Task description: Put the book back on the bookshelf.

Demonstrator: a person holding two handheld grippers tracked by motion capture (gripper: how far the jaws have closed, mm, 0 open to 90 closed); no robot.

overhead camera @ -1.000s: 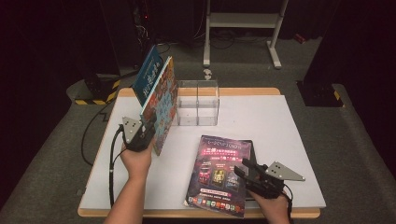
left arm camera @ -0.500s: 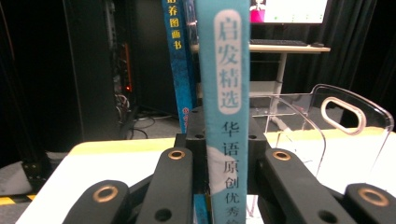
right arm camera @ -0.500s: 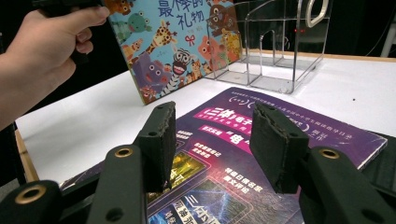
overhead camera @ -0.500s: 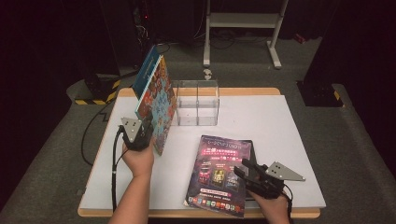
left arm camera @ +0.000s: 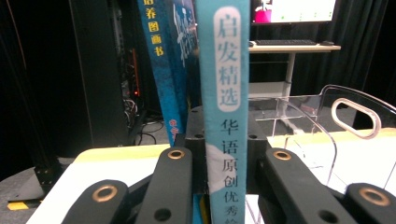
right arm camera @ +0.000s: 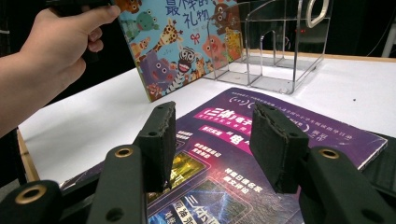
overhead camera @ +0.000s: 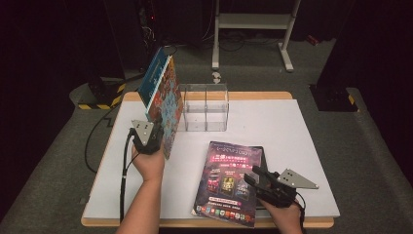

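Books (overhead camera: 163,100) stand tilted just left of the clear rack (overhead camera: 204,107), clamped in the left hand-held gripper (overhead camera: 155,141); they could slip sideways. Right hand-held gripper (right arm camera: 210,140) hangs apart over the purple magazine (overhead camera: 229,183).

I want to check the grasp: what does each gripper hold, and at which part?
The left gripper is shut on the spine of the picture book, near its lower end, holding it upright. The right gripper holds nothing; it is open over the purple magazine.

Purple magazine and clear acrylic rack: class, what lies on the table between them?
Nothing: in the high view, bare white table separates the purple magazine from the clear acrylic rack.
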